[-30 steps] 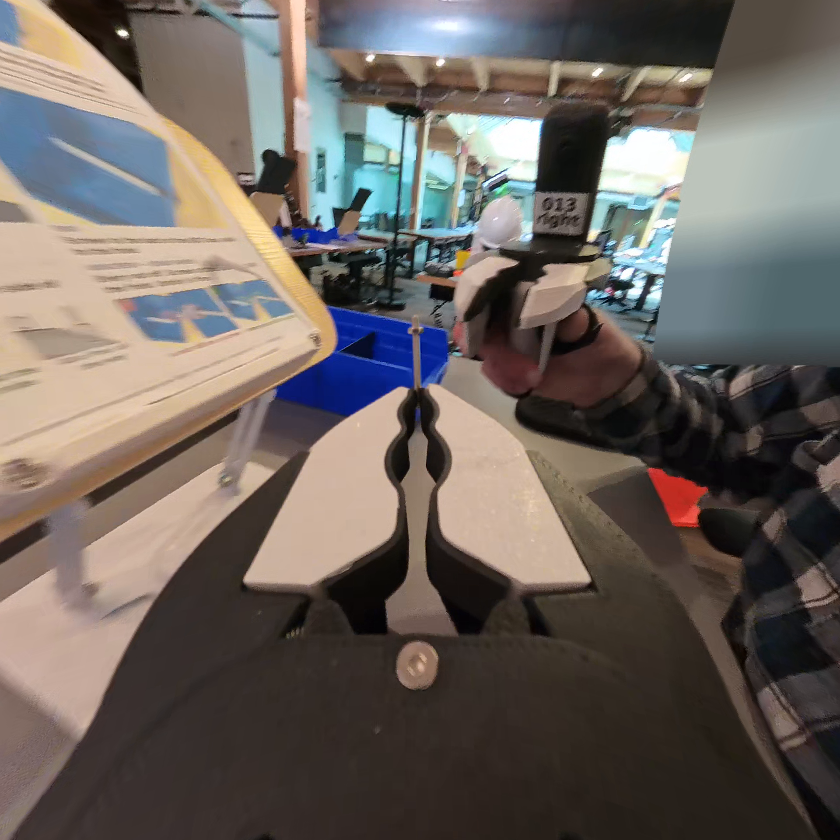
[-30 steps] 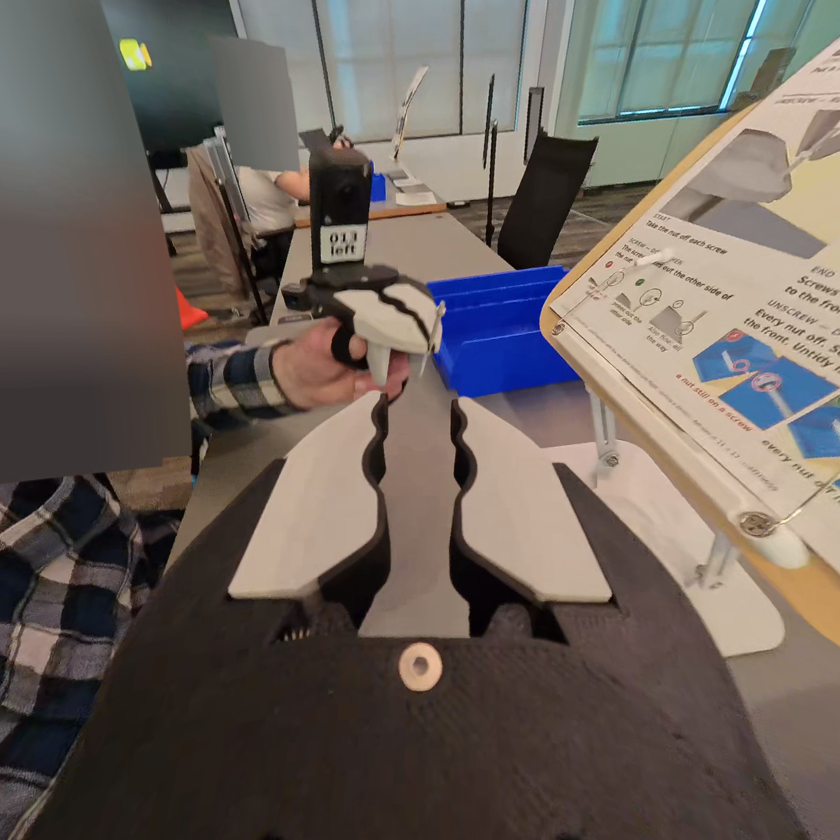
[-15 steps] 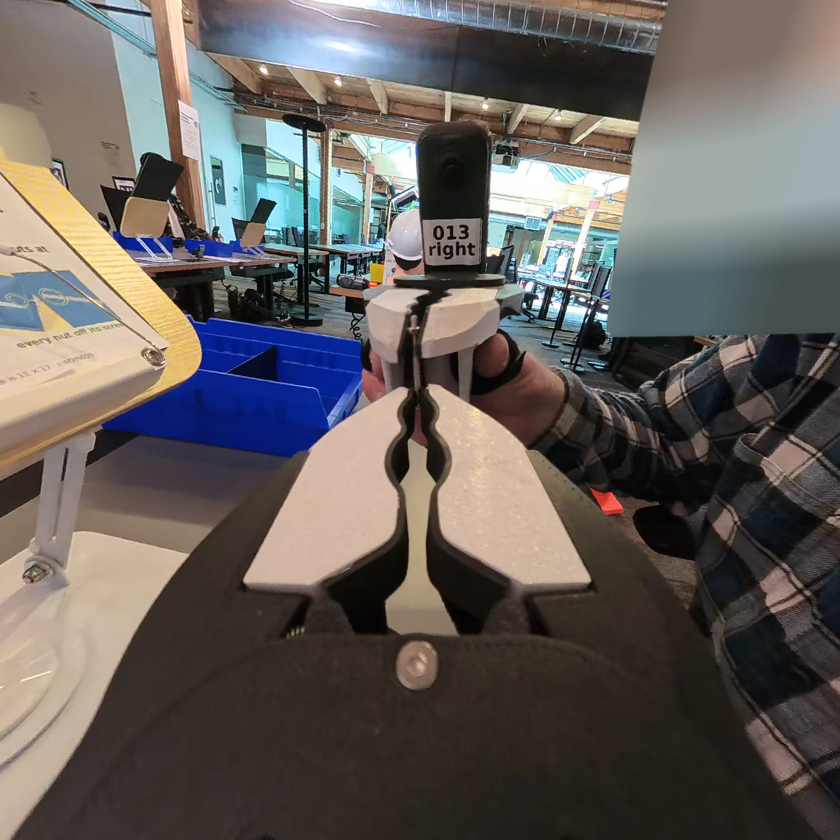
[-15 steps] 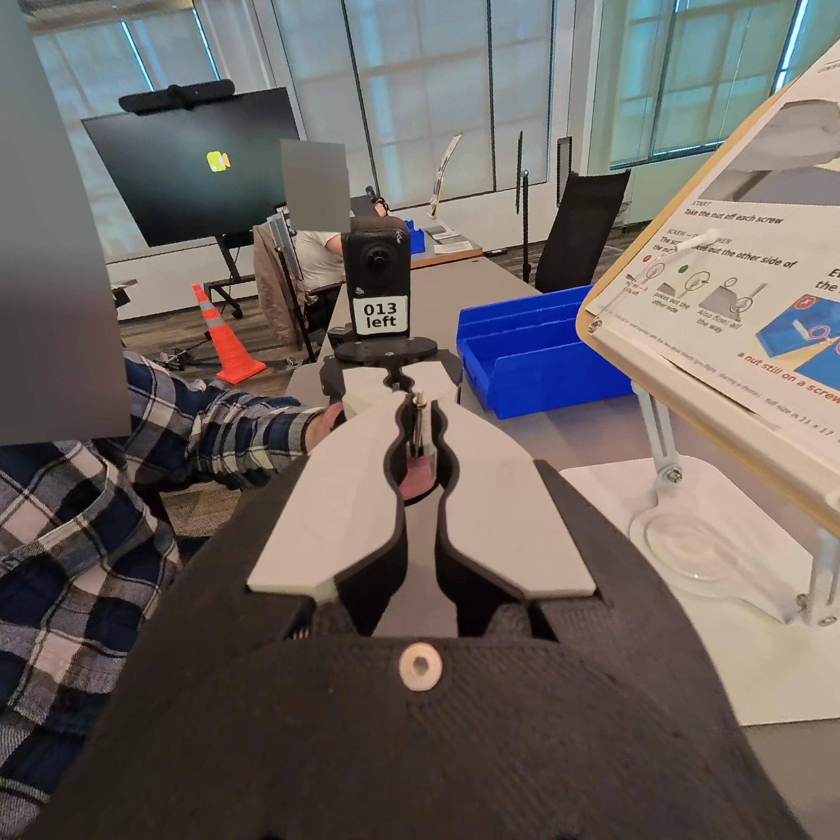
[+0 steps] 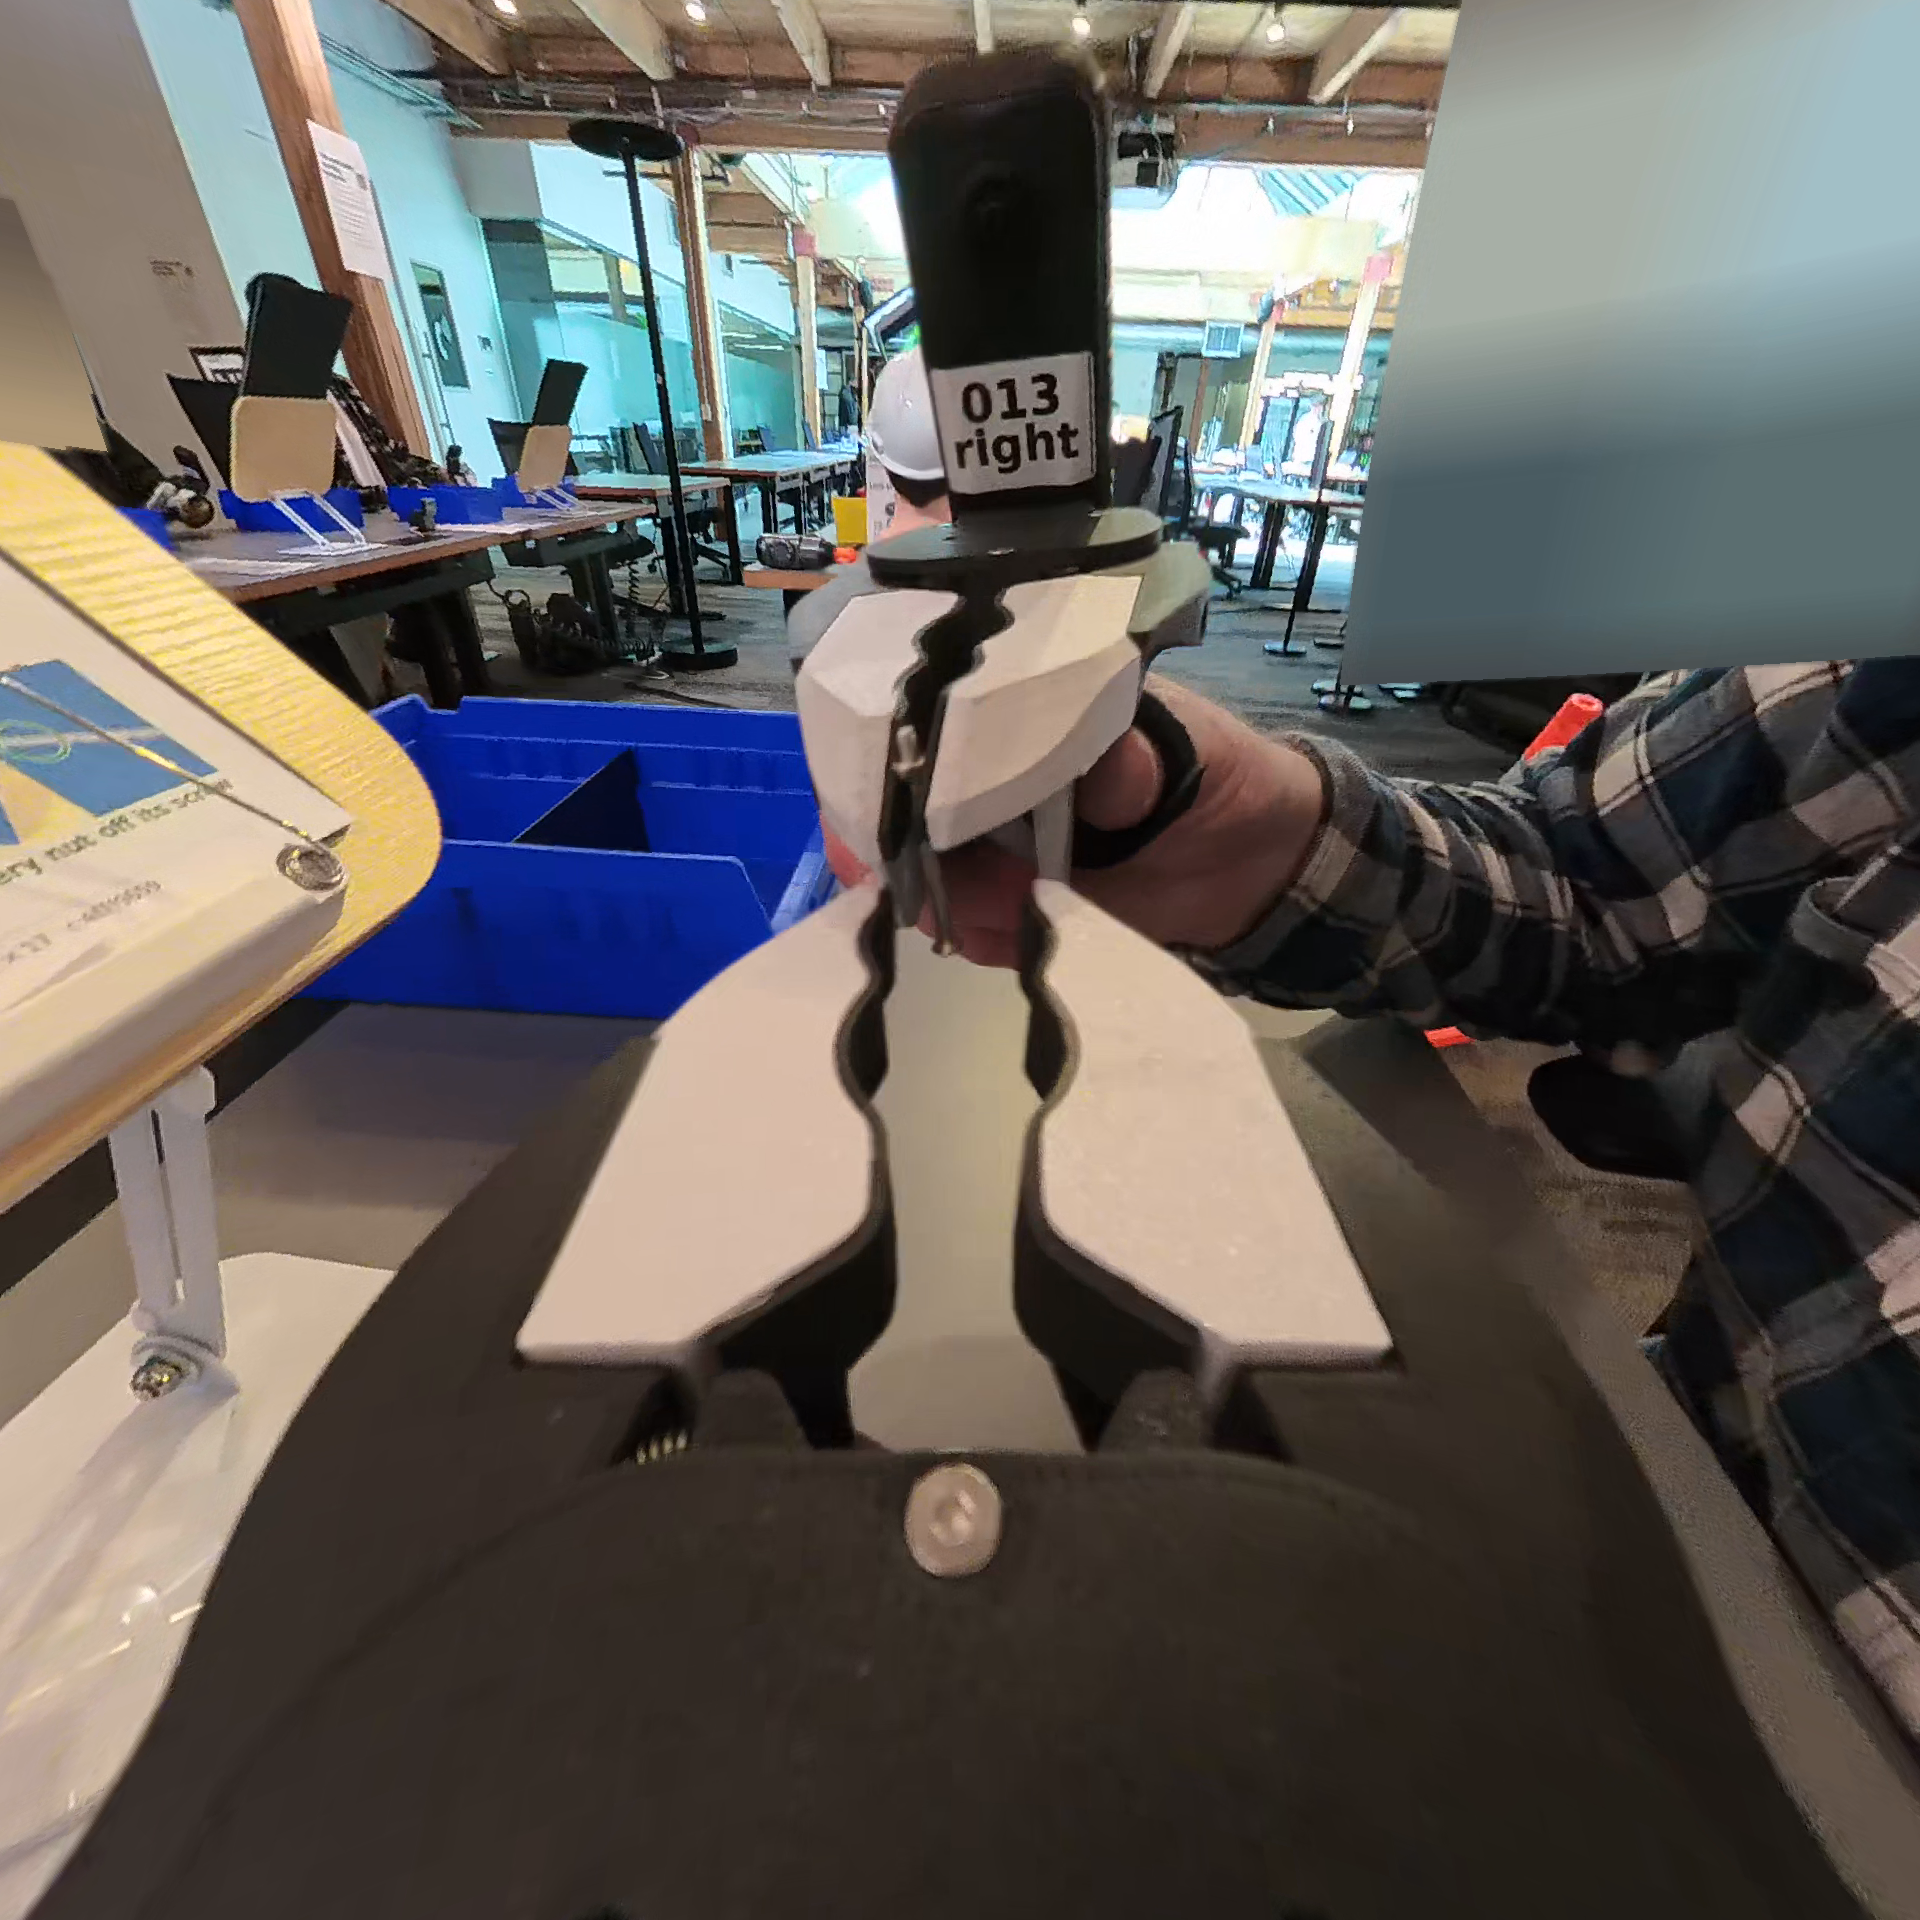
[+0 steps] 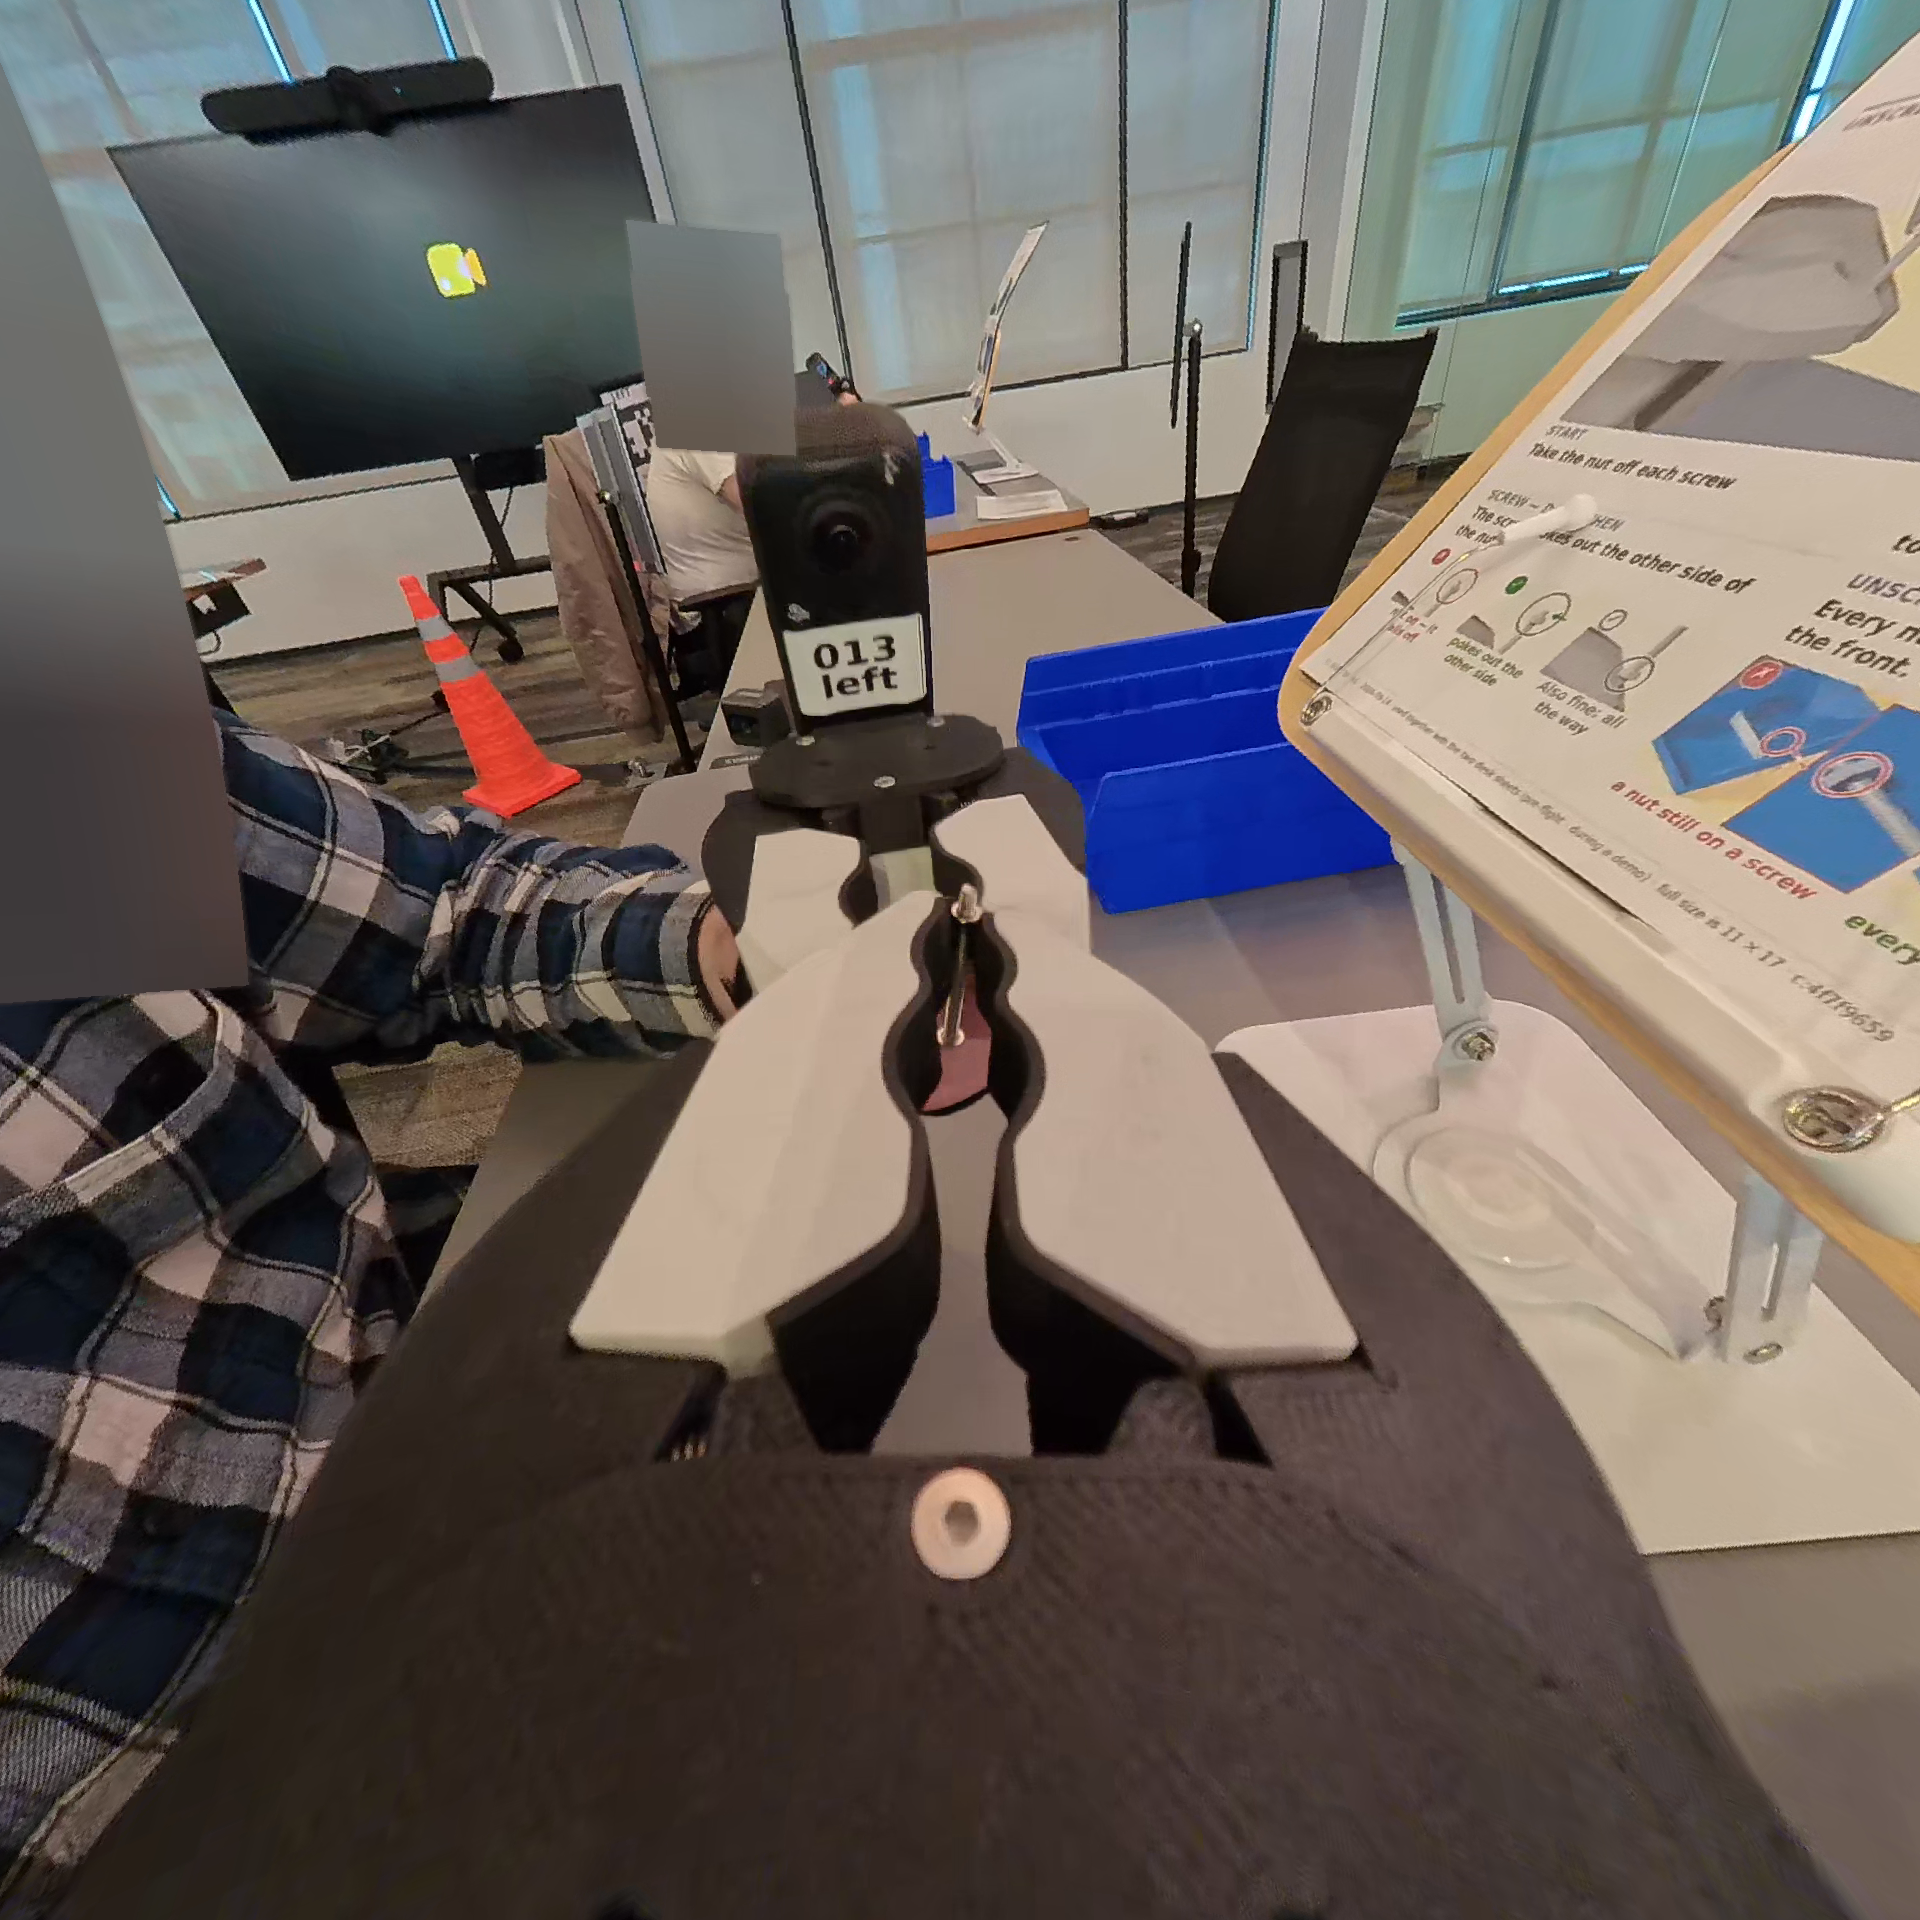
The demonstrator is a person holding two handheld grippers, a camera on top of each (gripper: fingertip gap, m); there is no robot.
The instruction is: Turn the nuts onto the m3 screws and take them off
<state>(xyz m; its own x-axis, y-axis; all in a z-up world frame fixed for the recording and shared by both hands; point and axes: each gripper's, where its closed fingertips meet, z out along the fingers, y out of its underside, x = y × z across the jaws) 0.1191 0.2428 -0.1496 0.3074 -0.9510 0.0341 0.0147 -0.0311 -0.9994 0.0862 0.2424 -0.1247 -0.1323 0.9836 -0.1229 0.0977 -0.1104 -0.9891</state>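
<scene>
Right claw (image 6: 961, 914): its two white fingers are drawn together at the tips and clamp a thin silver metal screw (image 6: 956, 966), which stands roughly upright between the pads, head uppermost. The left wrist view confirms this: the same screw (image 5: 914, 831) runs down the seam between the right claw's (image 5: 914, 821) fingers, its lower end protruding below them in front of the person's hand (image 5: 1174, 831).

Left claw (image 5: 956, 914): fingers parted with a clear gap; nothing between the pads. Its tips sit just below and in front of the right claw's tips, the screw's lower end just above the gap, apart from either pad.

Surroundings: a blue plastic divided bin (image 5: 582, 862) stands on the grey table (image 6: 1247, 966) behind the claws. A tilted wooden board carrying a printed instruction sheet (image 6: 1662, 623) stands beside it on a white metal stand (image 6: 1455, 987). Plaid shirt sleeves (image 5: 1610, 883) cover both forearms.
</scene>
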